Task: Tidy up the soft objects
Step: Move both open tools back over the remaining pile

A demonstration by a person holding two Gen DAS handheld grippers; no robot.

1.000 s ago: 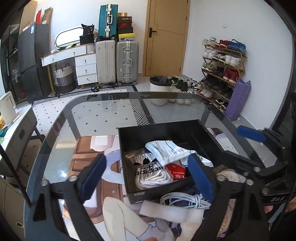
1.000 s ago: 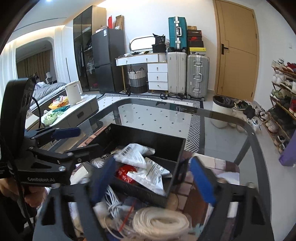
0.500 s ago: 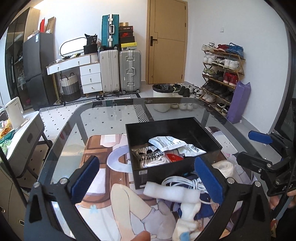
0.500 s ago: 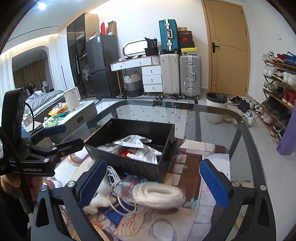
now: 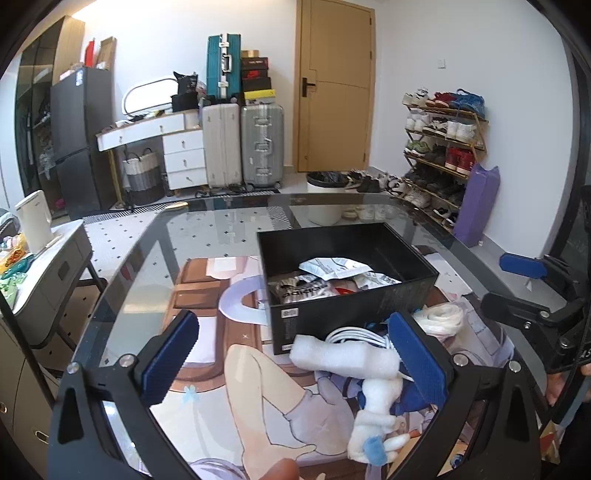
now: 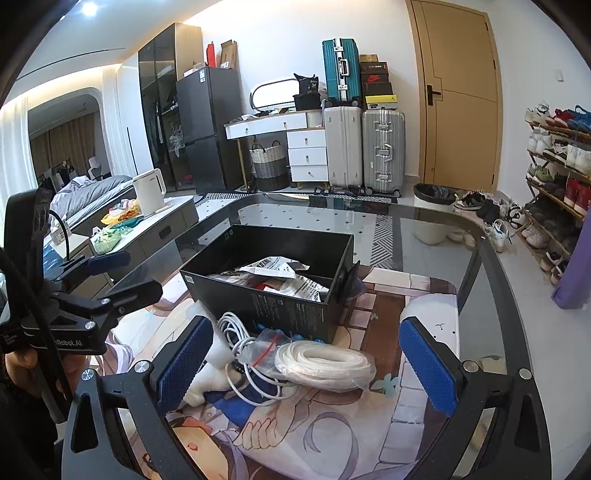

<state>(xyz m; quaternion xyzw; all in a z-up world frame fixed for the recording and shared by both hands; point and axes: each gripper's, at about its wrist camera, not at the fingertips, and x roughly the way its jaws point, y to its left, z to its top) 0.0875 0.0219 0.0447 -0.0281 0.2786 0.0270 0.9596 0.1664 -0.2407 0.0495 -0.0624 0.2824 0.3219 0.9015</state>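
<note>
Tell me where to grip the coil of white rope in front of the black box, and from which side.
Grip the coil of white rope across its bundled strands at the near side, coming from above with the open right gripper. It lies flat on the mat, oval, inside a clear bag, so pinching one thick side probably holds better than spanning it.

Walls: white [image 6: 280,40], plain, brightly lit.
Door: tan wooden door [image 5: 334,85] with a dark handle, shut, in the far wall.
Floor: pale tiles with small dark diamonds [image 5: 122,232]; a striped mat lies before the suitcases.
Suitcases: two silver ones [image 6: 364,147] upright side by side, a teal one [image 6: 340,72] standing above them beside stacked shoe boxes.
Dresser: white drawers [image 6: 307,155], an oval mirror [image 6: 273,92] on top, a woven basket [image 6: 269,164] beside it.
Fridge: dark [image 6: 205,129], left of the dresser.
Shoe rack: along the right wall [image 5: 441,147], full of shoes.
Bin: white [image 6: 432,214], near the door.
Side table: grey [image 6: 162,225], with a white kettle [image 6: 148,192].
Light: ceiling spot [image 6: 88,8], upper left.
</note>
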